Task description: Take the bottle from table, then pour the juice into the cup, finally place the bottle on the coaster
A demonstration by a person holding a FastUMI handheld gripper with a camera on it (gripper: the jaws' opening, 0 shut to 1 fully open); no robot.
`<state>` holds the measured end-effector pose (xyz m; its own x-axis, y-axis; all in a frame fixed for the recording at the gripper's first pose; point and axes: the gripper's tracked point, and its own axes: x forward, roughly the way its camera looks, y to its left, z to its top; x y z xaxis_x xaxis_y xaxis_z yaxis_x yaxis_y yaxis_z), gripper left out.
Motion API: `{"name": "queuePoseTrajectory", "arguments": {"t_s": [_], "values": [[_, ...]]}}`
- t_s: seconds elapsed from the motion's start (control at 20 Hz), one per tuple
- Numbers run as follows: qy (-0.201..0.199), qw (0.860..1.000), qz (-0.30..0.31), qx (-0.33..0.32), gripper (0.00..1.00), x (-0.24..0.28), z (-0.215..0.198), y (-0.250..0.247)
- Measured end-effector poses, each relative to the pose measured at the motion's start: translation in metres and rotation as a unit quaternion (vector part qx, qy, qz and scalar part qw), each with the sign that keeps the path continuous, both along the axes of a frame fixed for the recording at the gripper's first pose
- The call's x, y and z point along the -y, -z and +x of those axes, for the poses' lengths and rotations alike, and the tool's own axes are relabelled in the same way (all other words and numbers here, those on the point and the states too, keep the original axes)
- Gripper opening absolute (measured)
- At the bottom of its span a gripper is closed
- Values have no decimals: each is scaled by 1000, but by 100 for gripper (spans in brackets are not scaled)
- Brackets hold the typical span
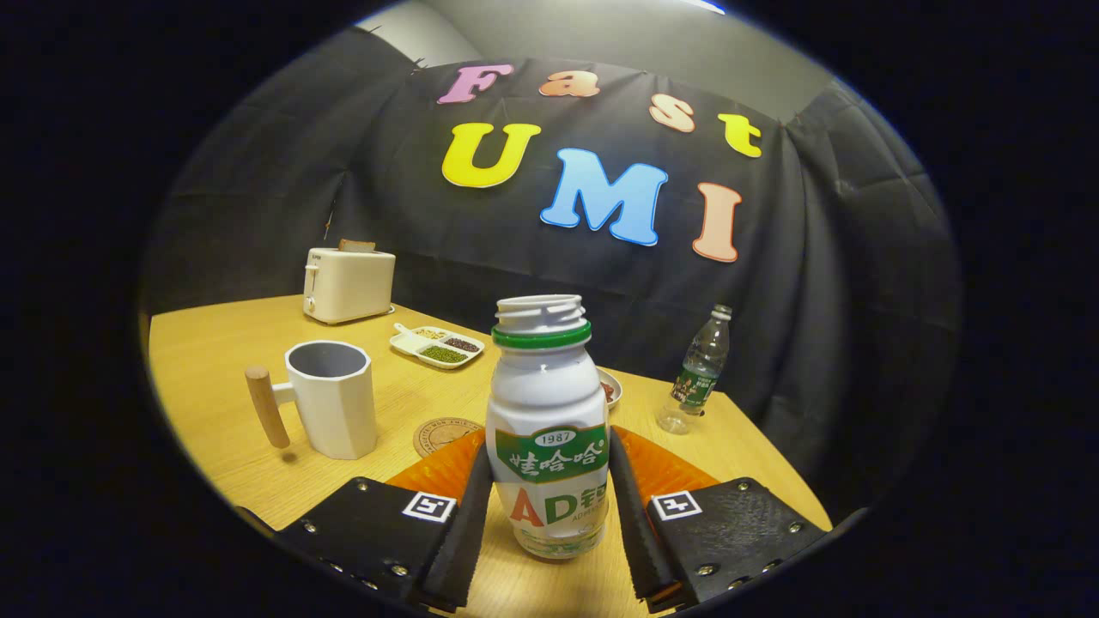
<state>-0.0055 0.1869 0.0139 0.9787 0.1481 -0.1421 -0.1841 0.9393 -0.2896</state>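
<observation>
On the wooden bench [215, 360] the gripper [549, 506] is closing its jaws on the uncapped bottle [548, 429], standing upright between them; next, I'd judge, comes lifting toward the cup [330, 399].

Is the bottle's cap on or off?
Off: the bottle shows a bare threaded mouth above its green ring, standing upright between the hand-held gripper fingers.

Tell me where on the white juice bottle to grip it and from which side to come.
Grip the white juice bottle on its labelled lower body, coming level from the near side. It stands upright and uncapped, so a side grasp keeps the mouth up. The hand-held gripper already has a finger on each side of that band; they look in contact.
</observation>
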Motion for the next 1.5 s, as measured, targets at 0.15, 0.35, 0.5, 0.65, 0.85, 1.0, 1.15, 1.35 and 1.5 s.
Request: {"name": "queuePoseTrajectory", "arguments": {"t_s": [0.15, 0.35, 0.5, 0.65, 0.85, 1.0, 1.15, 1.35, 1.5], "values": [[8, 998, -62, 20, 68, -4, 5, -15], [16, 988, -147, 49, 68, -11, 14, -34], [15, 979, -193, 58, 68, -20, 23, -42], [13, 971, -230, 66, 68, -29, 27, -47], [13, 956, -280, 84, 68, -41, 31, -55], [20, 939, -327, 105, 68, -44, 33, -60], [24, 921, -368, 124, 68, -49, 32, -65], [27, 902, -407, 143, 68, -56, 33, -72], [28, 885, -439, 153, 68, -60, 32, -76]]}}
